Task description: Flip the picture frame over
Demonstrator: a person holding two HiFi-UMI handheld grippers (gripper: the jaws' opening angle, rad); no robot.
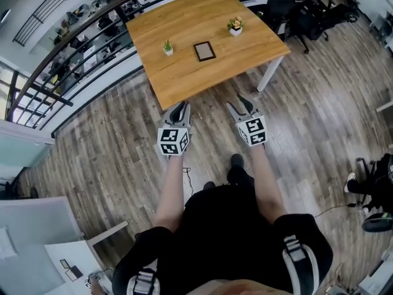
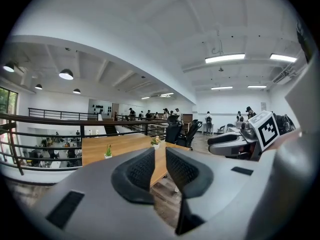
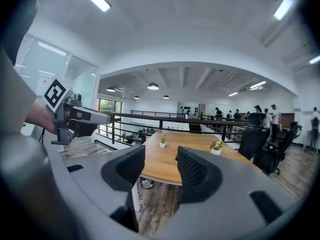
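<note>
The room is bright all over. Long strip lights [image 2: 225, 58] on the ceiling [image 2: 150, 24] glow so white they lose their edges, and round lamps [image 3: 153, 86] hang further back. Daylight comes in by a window [image 3: 107, 105] at the side. The wooden counter [image 1: 184, 35] is lit evenly from edge to edge. Both claw views bulge like a fishbowl and turn black in the corners. The left claw [image 2: 160, 156] and right claw [image 3: 161, 156] look soft up close; far things stay sharper
</note>
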